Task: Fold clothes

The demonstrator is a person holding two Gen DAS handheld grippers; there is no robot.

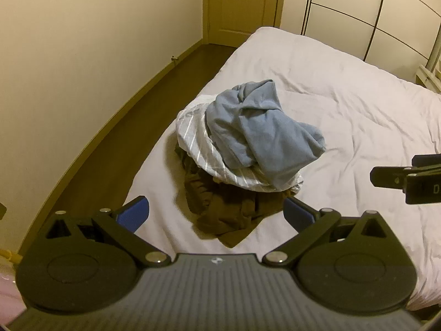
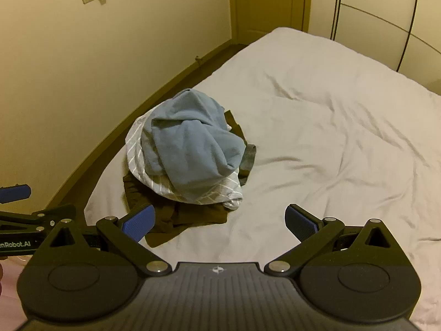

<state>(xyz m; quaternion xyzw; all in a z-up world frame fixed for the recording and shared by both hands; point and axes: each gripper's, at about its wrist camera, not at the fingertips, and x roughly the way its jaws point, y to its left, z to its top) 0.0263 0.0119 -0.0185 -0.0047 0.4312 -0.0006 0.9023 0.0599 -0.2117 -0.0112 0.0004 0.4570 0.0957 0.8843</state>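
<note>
Clothes pile (image 1: 242, 151) heaped on bed (image 1: 344, 104), near its 9 o'clock edge: blue garment (image 1: 264, 132) on top, striped grey piece (image 1: 193, 129) under it, dark brown garment (image 1: 226, 212) at bottom. Left claw (image 1: 216, 215) spread wide, empty, hovering just short of pile. Right claw (image 2: 219, 222) likewise spread, empty, pile at 11 o'clock.

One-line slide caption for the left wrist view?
Open left gripper hovers before an unfolded clothes pile on a white bed.
</note>
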